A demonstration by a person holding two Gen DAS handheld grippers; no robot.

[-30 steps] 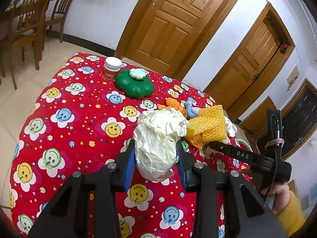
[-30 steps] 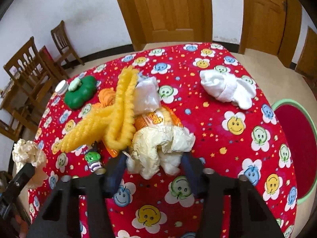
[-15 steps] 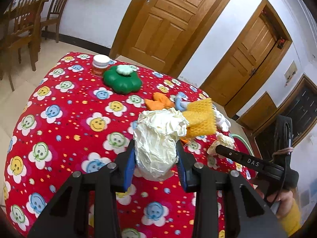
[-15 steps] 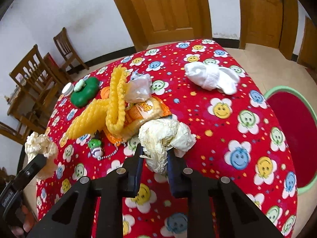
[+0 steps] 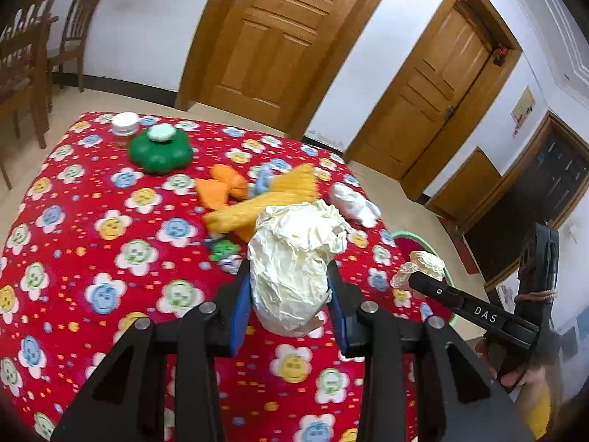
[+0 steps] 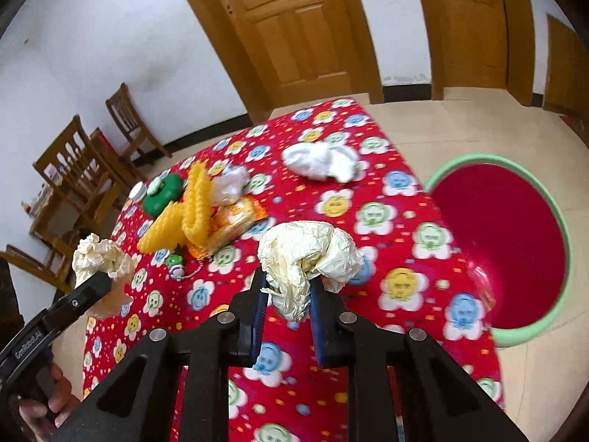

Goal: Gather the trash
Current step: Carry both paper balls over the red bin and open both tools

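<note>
My left gripper [image 5: 289, 296] is shut on a big wad of crumpled cream paper [image 5: 294, 265], held above the red smiley tablecloth [image 5: 92, 250]. My right gripper [image 6: 287, 294] is shut on a second cream paper wad [image 6: 305, 254], lifted clear of the table. Each gripper shows in the other's view: the right one with its wad [image 5: 419, 269] low at the right, the left one with its wad [image 6: 97, 258] at the left. A red basin with a green rim [image 6: 500, 243] stands on the floor beyond the table's right edge.
On the table lie yellow foam netting [image 6: 187, 210], an orange snack packet [image 6: 235, 217], a white cloth bundle [image 6: 320, 160], a clear plastic wad [image 6: 230, 186], a green flower-shaped container [image 5: 160, 151], a white-lidded jar [image 5: 125, 129] and a small green toy [image 6: 175, 263]. Wooden chairs [image 6: 73, 169] stand at the left.
The right gripper closed on its paper wad and lifted it off the table towards the basin side. The left gripper rose and shifted too, still holding its wad.
</note>
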